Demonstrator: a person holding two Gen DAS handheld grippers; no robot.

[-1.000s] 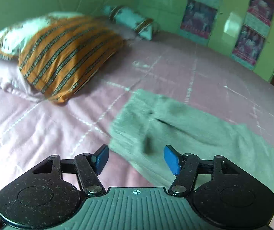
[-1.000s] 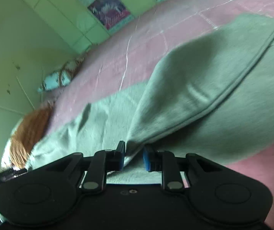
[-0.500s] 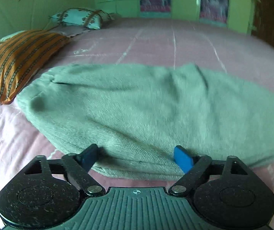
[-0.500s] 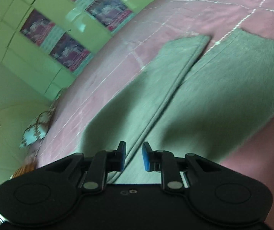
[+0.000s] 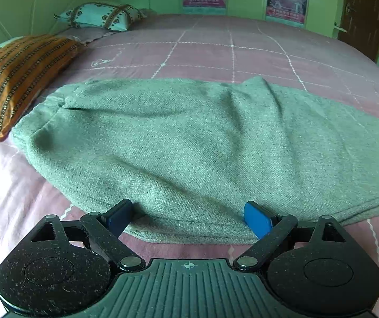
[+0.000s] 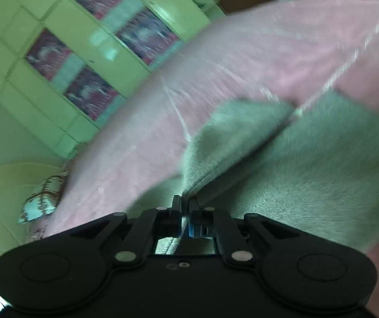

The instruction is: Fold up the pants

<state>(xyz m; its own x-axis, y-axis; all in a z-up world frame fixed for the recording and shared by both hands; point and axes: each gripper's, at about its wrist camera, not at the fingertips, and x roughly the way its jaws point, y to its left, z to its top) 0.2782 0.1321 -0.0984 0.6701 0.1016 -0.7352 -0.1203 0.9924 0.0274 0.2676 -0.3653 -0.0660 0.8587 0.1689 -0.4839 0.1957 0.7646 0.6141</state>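
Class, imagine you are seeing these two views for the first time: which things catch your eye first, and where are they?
The grey-green knitted pants sprawl across the pink checked bedspread, filling the middle. The open left gripper straddles their near edge, while the right gripper is shut on a fold. An orange striped pillow lies far left.

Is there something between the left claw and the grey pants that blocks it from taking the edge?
Nothing visible does. The left claw is open, its fingers on either side of the near edge of the pants, which lie on the pink bedspread. The striped pillow is off to the side.
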